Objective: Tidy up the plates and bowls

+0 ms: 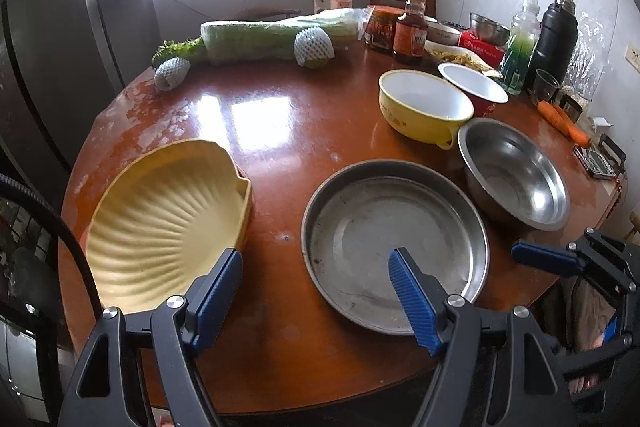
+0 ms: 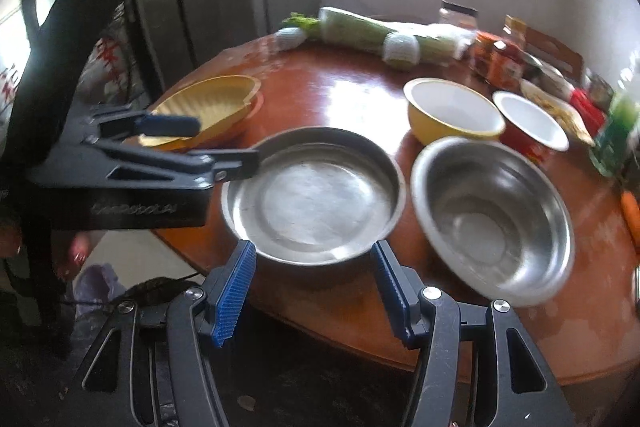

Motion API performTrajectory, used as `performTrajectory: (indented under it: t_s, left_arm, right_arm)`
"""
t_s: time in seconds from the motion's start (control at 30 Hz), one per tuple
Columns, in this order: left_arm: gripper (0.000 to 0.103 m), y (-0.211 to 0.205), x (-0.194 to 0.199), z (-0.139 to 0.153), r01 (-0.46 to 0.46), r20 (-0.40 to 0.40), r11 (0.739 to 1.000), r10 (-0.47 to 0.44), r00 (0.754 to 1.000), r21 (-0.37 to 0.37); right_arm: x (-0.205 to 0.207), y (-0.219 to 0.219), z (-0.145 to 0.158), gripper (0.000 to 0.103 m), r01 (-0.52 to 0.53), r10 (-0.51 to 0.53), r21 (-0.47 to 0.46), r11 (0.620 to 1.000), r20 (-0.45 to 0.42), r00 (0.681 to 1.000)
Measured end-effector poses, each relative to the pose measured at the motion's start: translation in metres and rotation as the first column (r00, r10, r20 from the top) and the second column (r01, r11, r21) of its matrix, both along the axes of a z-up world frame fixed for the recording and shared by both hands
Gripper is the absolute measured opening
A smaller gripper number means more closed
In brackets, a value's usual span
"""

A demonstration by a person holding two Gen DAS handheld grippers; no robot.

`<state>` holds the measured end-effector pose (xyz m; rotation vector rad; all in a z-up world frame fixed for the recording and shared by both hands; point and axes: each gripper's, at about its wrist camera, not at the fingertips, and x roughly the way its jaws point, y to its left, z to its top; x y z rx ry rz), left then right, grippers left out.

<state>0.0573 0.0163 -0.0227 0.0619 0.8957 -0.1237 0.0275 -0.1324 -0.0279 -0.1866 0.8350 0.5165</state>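
A yellow shell-shaped plate (image 1: pixel 160 211) lies at the table's near left. Right of it sits a flat steel plate (image 1: pixel 372 227), then a steel bowl (image 1: pixel 516 175). Behind them stand a yellow bowl (image 1: pixel 424 103) and a red bowl (image 1: pixel 476 83), both white inside. My left gripper (image 1: pixel 316 263) is open and holds nothing, with one finger over the shell plate's rim and the other over the steel plate. My right gripper (image 2: pixel 314 253) is open and holds nothing, just short of the near rim of the steel plate (image 2: pixel 316 195). The steel bowl (image 2: pixel 492 219) is to its right.
On the far side of the round wooden table (image 1: pixel 280 131) lie wrapped greens (image 1: pixel 260 35). Jars, sauce bottles (image 1: pixel 410 27), a black flask (image 1: pixel 556 39) and carrots (image 1: pixel 560 119) crowd the right. A dark fridge stands to the left. The table's near edge runs under both grippers.
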Motion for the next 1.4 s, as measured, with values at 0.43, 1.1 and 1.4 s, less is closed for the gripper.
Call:
performTrajectory:
  t_s: [0.43,1.1,1.4]
  left_arm:
    - [0.075,-0.007,0.009,-0.020,0.001,-0.060,1.000,-0.002,0.998,-0.023]
    - [0.051,-0.010,0.014,-0.026,-0.011,-0.039,1.000,0.010,0.999,-0.026]
    - [0.051,0.001,0.002,0.005,-0.026,0.036,0.998,0.028,0.999,-0.050]
  right_arm:
    - [0.026,-0.017,-0.017,0.062,0.106,-0.100,0.088,0.991,-0.065,0.993]
    - [0.038,0.003,-0.022,0.041,0.113,-0.113,-0.012,0.993,0.042,0.993]
    - [0.029,0.004,0.002,0.041,0.096,-0.098,0.029,0.995,0.093,0.991]
